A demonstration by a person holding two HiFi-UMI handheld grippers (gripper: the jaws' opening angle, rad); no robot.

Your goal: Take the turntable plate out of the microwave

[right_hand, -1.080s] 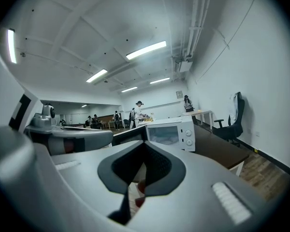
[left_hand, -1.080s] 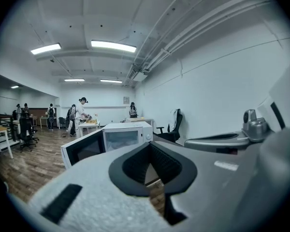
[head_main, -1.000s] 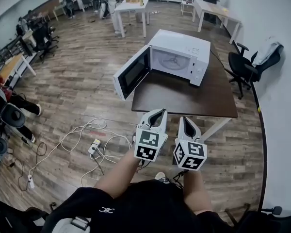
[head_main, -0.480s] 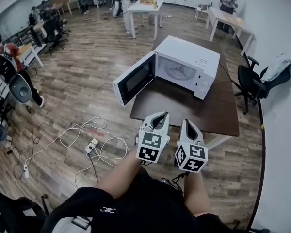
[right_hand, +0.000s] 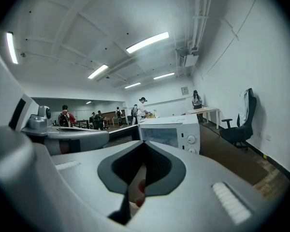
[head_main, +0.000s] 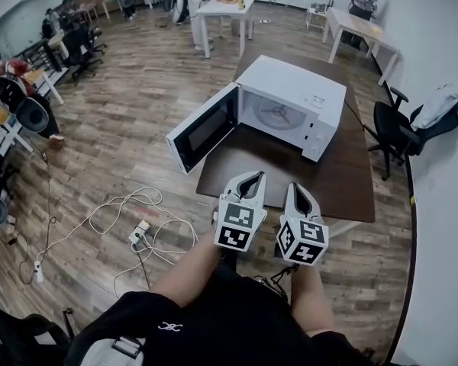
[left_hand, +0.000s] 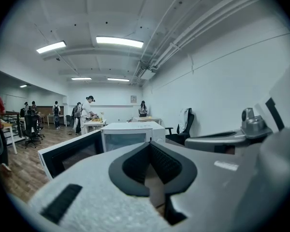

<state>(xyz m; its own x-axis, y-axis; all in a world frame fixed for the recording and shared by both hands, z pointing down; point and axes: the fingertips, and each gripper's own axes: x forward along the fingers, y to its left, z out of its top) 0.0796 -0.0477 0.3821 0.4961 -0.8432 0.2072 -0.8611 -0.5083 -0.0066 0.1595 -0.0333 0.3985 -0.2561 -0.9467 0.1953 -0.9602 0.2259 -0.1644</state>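
A white microwave (head_main: 294, 97) stands on a dark brown table (head_main: 290, 178), its door (head_main: 202, 132) swung wide open to the left. Inside, the round glass turntable plate (head_main: 278, 115) lies flat in the cavity. Both grippers hover side by side over the table's near edge, well short of the microwave. My left gripper (head_main: 251, 176) is shut with nothing in it, and my right gripper (head_main: 296, 188) is shut and empty too. In the left gripper view the microwave (left_hand: 130, 133) and its door (left_hand: 70, 156) lie ahead; the right gripper view shows the microwave (right_hand: 171, 132) ahead.
White cables and a power strip (head_main: 140, 232) lie on the wooden floor left of the table. A black office chair (head_main: 393, 128) stands at the table's right side by the wall. White tables (head_main: 221, 10) and several people are far behind.
Both grippers have moved forward toward the table and microwave, staying shut and side by side. The microwave appears a little nearer in the head view.
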